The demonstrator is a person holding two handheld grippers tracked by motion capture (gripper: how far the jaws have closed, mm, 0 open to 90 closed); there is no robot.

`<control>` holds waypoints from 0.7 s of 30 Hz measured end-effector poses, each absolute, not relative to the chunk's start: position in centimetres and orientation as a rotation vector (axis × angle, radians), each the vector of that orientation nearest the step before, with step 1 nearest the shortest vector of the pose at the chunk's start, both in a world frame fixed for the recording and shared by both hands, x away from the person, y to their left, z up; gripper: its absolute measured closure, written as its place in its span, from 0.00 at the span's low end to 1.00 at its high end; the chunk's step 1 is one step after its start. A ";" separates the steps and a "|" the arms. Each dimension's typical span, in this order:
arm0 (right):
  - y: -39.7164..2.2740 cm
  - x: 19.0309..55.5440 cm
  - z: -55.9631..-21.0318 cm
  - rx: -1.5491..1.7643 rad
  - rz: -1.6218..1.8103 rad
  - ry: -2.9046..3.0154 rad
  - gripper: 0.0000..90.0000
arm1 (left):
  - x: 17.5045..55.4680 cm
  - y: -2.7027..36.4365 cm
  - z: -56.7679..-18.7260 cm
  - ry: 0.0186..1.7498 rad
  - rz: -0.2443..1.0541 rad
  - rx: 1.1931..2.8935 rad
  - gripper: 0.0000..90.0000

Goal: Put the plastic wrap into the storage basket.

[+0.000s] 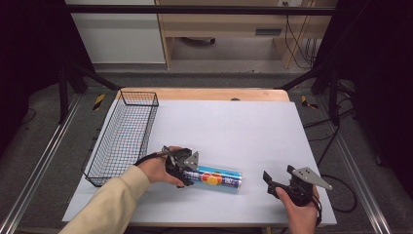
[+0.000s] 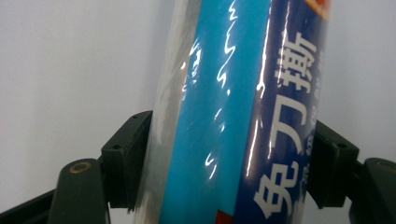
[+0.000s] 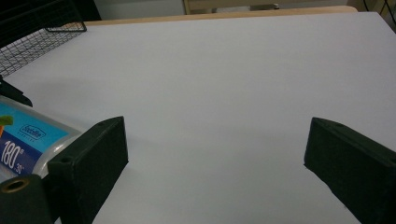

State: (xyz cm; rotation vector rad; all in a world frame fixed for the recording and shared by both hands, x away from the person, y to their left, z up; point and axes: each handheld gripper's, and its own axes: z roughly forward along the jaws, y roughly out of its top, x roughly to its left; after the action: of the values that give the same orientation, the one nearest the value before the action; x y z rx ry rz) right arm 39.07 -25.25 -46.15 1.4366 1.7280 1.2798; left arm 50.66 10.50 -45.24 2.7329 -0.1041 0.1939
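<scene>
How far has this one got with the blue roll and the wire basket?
Done: the left tongs have closed on the plastic-wrapped blue roll, both pads against its sides in the left gripper view. In hand: the roll lies on the white table, not yet lifted. Left: probably carrying it into the wire basket. The right tongs stand open.

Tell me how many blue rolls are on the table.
1. The blue roll lies near the front of the white table, right of the wire basket, clamped in the left tool.
</scene>
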 end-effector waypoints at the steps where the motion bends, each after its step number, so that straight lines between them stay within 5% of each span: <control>1: -25.2 39.1 -46.2 1.436 1.280 1.728 0.07 | 50.7 10.5 -45.3 -0.101 0.188 2.730 0.30; 21: -25.3 39.0 -46.1 1.443 1.286 1.722 0.07 | 50.3 10.7 -45.1 -0.097 0.178 2.709 0.32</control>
State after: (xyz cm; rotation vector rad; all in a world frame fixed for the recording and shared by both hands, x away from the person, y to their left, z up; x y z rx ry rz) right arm 39.03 -25.29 -46.12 1.4431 1.7223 1.2864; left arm 50.32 10.74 -45.14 2.7086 -0.0975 0.1780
